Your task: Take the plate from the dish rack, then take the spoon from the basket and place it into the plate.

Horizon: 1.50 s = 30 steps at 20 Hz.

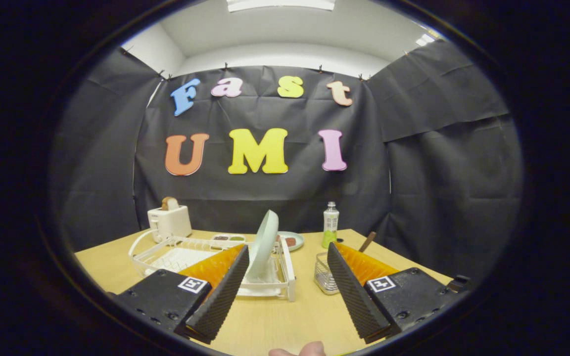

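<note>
1. Fingers of the gripper stand spread wide apart, holding nothing, with bare tabletop between them; their inner faces are ribbed and flat.
2. The dish rack serves as the landmark: a white wire-and-plastic frame on the wooden table, lying just ahead of the left finger, which hides part of its near side.
3. The plate, pale and thin with a smooth glazed look, stands on edge in the rack's right end, nearly upright and leaning slightly. It shows edge-on as a narrow curved sliver, its long axis running up and down and its rim topping out well above the rack.
4. Open air surrounds the plate's upper half; left of it the rack's slots hold nothing, and the space above it is free up to the booth wall.
5. Right of the rack, a strip of bare table separates it from the basket, a small wire-mesh holder partly hidden behind the right finger.
6. A brown handle, seemingly the spoon, slants up and to the right beyond the basket; its bowl cannot be seen.
7. Behind the rack sit a white toaster with a slice of bread, a small tray, a saucer and a green-labelled bottle.
8. Nearer than the rack, the table's light wood grain runs clear to its front edge, where a fingertip of the person shows.
</note>
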Tool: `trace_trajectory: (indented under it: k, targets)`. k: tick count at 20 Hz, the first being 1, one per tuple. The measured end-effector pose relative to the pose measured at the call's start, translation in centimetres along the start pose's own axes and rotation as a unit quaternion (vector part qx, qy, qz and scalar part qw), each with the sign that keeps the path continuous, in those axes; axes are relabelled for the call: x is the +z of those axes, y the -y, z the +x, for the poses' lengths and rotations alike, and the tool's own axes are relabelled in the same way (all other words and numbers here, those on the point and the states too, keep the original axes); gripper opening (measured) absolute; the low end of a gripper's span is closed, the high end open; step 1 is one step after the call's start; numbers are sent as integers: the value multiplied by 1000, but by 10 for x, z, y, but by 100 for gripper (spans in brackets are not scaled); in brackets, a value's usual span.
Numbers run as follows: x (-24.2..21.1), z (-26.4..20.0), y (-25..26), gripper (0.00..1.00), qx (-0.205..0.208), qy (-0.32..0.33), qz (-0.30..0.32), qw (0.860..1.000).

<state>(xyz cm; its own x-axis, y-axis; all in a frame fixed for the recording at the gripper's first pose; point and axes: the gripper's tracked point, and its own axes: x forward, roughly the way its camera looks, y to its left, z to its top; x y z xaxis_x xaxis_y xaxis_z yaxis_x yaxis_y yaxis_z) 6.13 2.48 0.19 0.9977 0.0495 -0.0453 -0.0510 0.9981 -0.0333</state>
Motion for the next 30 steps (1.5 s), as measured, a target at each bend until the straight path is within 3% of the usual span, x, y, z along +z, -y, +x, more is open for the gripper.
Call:
trace_trajectory:
  k: [6,11,17,21,26,30]
  targets:
    - [14,79,-30,100,44,-62,-19,997]
    - [-11,144,-36,100,42,-129,-28,990]
    - [-28,185,-35,100,31,-166,-5,986]
    - [-18,191,-31,80,19,-157,0,987]
    - [-1,184,-20,36,-21,-139,7,990]
    - [10,182,-21,28,-48,-123,8,991]
